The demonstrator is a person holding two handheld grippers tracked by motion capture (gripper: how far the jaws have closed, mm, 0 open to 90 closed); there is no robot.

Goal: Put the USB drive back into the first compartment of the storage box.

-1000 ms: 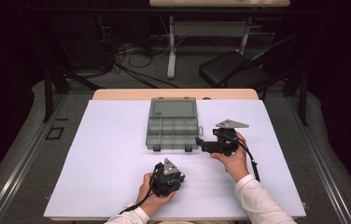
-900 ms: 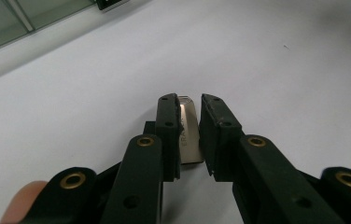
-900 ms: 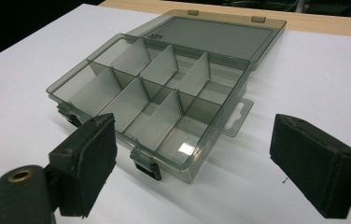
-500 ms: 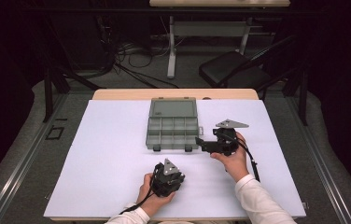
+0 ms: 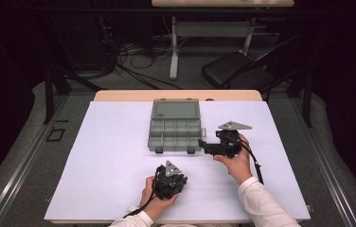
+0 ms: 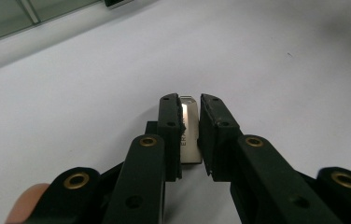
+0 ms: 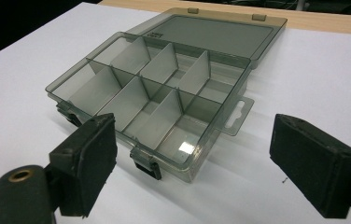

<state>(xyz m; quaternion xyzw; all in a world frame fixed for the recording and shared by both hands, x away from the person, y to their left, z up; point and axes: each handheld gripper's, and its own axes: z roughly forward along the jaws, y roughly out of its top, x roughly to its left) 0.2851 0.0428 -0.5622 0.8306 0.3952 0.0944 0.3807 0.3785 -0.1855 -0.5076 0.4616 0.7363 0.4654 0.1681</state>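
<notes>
A small flat silver piece point(image 6: 190, 133) with printed letters and a black part behind it sits between the pads of my left gripper point(image 6: 190, 116), just above the white table. The jaws are shut on it. In the high view my left gripper point(image 5: 168, 179) is near the table's front edge, held in a hand. My right gripper point(image 5: 208, 142) is open and points at the front right corner of a smoky grey compartment box point(image 5: 175, 150). The right gripper view shows my right gripper point(image 7: 197, 163) with wide jaws and nothing between them. The box point(image 7: 239, 88) has empty compartments.
The box lid point(image 5: 175, 109) lies open flat toward the far edge. A white sheet point(image 5: 110, 161) covers the table, with a wooden strip point(image 5: 119, 94) at the back. A cable point(image 5: 256, 170) trails from my right gripper. A dark chair point(image 5: 233, 68) stands beyond the table.
</notes>
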